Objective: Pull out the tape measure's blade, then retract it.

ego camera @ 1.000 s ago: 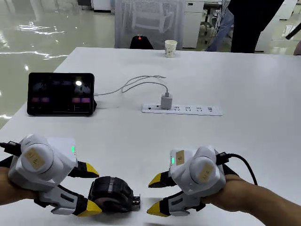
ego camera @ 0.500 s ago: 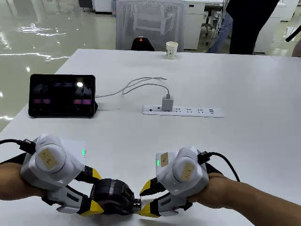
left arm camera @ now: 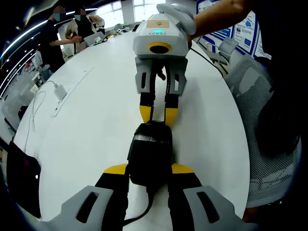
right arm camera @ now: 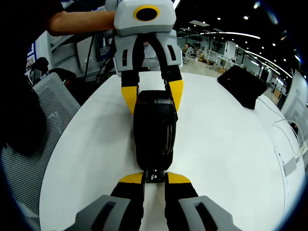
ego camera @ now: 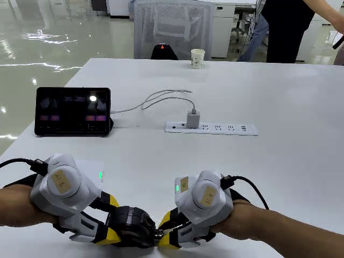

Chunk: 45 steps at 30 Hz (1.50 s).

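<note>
White table (ego camera: 279, 91) takes up the whole workspace. A mesh-back chair (ego camera: 171, 27) sits at its far edge, 12 o'clock from me.

Tablet (ego camera: 73, 111) is at 10 o'clock from my hands, propped up with the screen lit. It's well apart from the work.

My left gripper (ego camera: 111, 219) is at 7 o'clock on the near edge, pointing toward 3. Its jaws are closed on the tape measure (ego camera: 130, 234), with one yellow tip pressed on each flat side of the case. In the left gripper view the black case sits square between the tips.

My right gripper (ego camera: 164, 232) is at 5 o'clock, pointing toward 9, nose to nose with the left one. Its jaws are almost together.

Power strip (ego camera: 211, 128) lies flat at 1 o'clock, mid-table. A grey cable (ego camera: 156, 99) loops from it toward the tablet.

The tape measure lies on the table at 6 o'clock, right at the near edge between the two grippers, with its blade outlet facing the right one. No blade length is visible outside the case.

Paper cup (ego camera: 198, 58) stands upright at 12 o'clock near the far edge.

A white charger (ego camera: 193, 117) is plugged into the left end of the strip.

The end hook (right arm camera: 155, 175) is flush against the case mouth, and my right fingertips (right arm camera: 131, 179) are pinching it from both sides.
</note>
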Each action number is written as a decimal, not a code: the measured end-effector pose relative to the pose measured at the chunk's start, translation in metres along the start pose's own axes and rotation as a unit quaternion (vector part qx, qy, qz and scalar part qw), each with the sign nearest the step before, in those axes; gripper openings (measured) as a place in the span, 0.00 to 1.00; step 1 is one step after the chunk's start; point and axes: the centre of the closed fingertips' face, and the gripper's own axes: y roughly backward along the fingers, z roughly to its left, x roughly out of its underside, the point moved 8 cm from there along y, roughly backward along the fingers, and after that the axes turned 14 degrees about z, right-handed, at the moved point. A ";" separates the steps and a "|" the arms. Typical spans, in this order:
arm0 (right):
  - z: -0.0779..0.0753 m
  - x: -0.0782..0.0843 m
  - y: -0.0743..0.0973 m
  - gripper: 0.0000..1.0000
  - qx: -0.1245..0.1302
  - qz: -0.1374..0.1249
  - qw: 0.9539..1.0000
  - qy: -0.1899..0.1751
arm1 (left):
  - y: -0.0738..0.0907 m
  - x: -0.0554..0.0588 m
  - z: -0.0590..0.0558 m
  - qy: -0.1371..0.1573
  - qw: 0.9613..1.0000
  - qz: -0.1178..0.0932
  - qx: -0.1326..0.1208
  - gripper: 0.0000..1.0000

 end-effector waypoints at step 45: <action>0.001 0.015 0.008 0.09 0.002 0.007 1.000 0.006 | -0.001 0.001 0.001 0.007 1.000 -0.004 0.010 0.24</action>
